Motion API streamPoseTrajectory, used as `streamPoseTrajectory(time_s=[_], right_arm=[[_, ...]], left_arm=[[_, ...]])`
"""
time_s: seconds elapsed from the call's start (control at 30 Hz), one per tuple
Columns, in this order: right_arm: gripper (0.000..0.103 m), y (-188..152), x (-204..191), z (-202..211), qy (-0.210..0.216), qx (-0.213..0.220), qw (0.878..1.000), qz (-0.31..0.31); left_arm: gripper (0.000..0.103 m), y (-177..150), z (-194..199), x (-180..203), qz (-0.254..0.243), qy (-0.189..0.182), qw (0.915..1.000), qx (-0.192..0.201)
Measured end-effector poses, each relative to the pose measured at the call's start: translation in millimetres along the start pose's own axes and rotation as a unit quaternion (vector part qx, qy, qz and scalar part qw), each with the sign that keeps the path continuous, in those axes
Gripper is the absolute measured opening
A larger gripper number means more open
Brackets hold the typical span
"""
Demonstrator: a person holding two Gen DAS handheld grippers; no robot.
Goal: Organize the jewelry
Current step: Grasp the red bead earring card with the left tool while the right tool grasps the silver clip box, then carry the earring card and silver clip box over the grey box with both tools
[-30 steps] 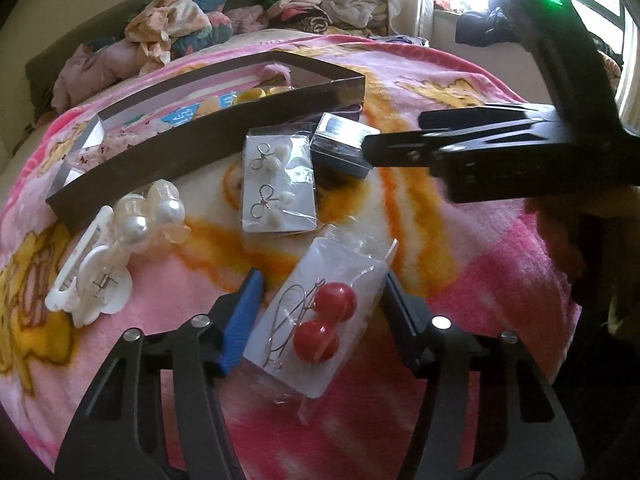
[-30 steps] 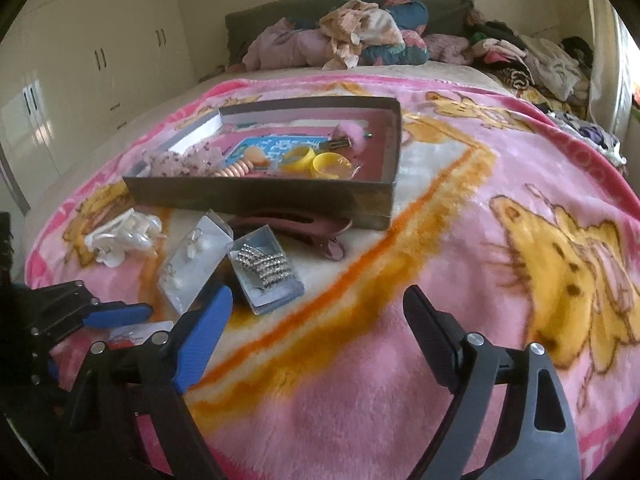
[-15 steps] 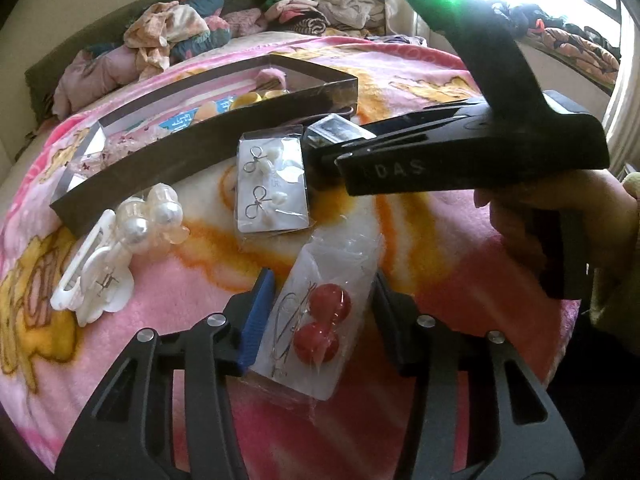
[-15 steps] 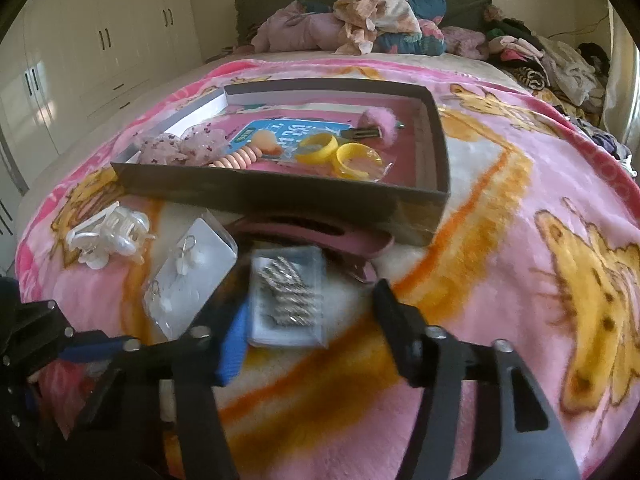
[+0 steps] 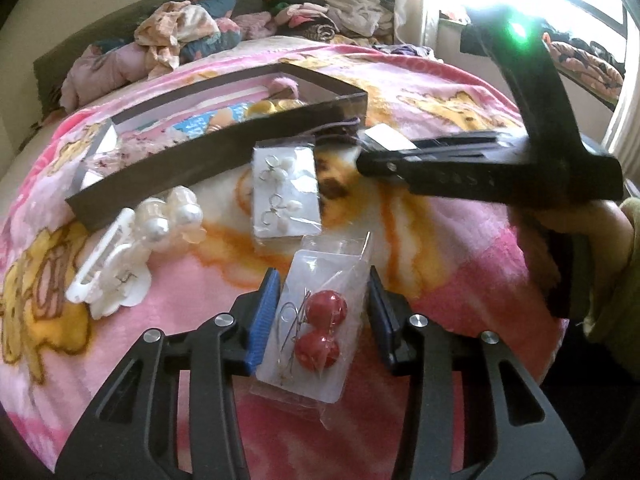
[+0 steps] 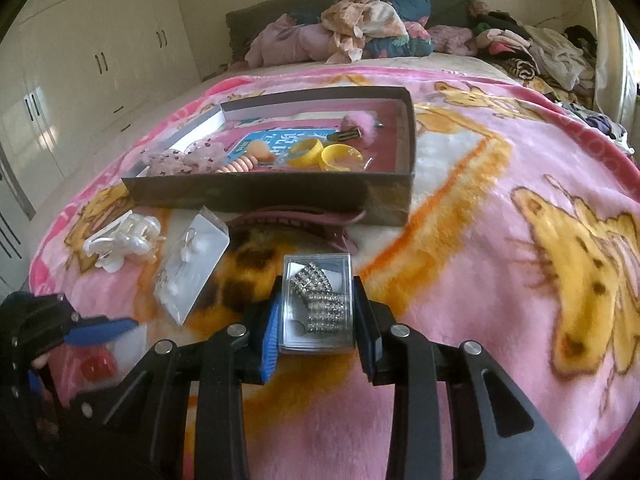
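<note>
My left gripper has its jaws closed against both sides of a clear packet of red ball earrings on the pink blanket. My right gripper is shut on a small clear box of rhinestone jewelry, in front of the brown cardboard box. That box holds yellow bangles, a pink pom-pom clip and other pieces. The right gripper also shows in the left wrist view, at the near wall of the brown box.
A packet of white pearl earrings, also in the right wrist view, and a white pearl hair claw lie on the blanket. A pink hair clip lies against the box. Piled clothes line the headboard.
My right gripper moved forward and closed on the rhinestone box. My left gripper narrowed around the red earring packet.
</note>
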State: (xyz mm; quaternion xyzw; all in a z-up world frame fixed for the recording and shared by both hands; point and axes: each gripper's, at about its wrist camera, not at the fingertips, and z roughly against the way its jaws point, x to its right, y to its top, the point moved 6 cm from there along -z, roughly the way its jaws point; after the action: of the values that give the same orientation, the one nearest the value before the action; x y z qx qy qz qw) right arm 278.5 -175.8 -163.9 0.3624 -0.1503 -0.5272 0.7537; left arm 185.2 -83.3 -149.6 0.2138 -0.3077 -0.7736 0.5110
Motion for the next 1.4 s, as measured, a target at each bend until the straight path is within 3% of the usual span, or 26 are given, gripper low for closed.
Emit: streamPoseTrajectory(time_s=[0.33, 0.6, 0.9, 1.4], right_arm=[[0.03, -7, 2, 28, -0.002, 0.021, 1.0, -0.02], [0.03, 10, -8, 44, 0.007, 0.037, 0.999, -0.013], [0.03, 39, -26, 38, 0.017, 0.041, 0.999, 0.005], [0.03, 83, -36, 19, 0.019, 0.053, 0.998, 0.018]], left_arm=[[0.033, 10, 15, -14, 0.019, 0.003, 0.9996, 0.023], [0.033, 29, 32, -45, 0.052, 0.021, 0.9971, 0.05], [0.033, 54, 43, -86, 0.088, 0.044, 0.9925, 0.073], [0.033, 97, 32, -110, 0.086, 0.047, 0.991, 0.091]])
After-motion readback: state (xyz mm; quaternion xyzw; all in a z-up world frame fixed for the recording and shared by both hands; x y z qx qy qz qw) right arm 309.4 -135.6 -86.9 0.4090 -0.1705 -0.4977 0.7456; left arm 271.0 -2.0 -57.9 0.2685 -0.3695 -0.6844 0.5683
